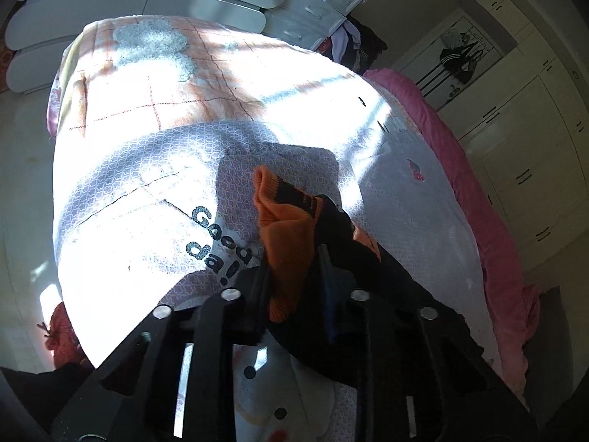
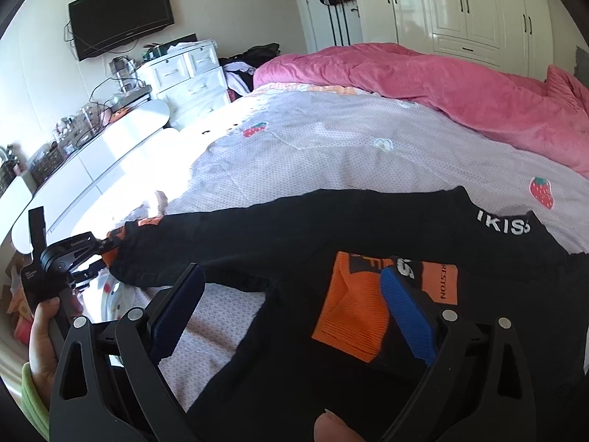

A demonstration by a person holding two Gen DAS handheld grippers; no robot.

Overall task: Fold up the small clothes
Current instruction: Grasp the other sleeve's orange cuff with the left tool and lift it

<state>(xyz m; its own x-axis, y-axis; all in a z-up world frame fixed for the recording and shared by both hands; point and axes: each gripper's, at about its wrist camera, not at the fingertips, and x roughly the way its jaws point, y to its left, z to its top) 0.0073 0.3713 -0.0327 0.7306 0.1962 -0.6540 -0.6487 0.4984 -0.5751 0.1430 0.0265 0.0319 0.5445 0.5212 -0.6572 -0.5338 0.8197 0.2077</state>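
White letters "IKIS" show on the collar of the black top [image 2: 331, 221], which lies flat across the middle of the bed [image 2: 331, 136]. An orange patch reads "RISTON". The quilt says "Good". The left gripper [image 1: 294, 276], at the bottom of its frame, pinches the orange cuff [image 1: 283, 228]. The right gripper [image 2: 294, 316] is spread wide over the other orange cuff [image 2: 349, 316], holding nothing. White drawers [image 2: 187, 77] stand upper left, shut. A pink blanket [image 2: 441, 81] lies along the far edge.

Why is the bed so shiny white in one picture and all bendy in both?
Left wrist view: strong sunlight washes out the bedspread, and the left gripper with its orange cuff casts a shadow. Right wrist view: the fisheye lens curves the wardrobe; glare hits the white counter.
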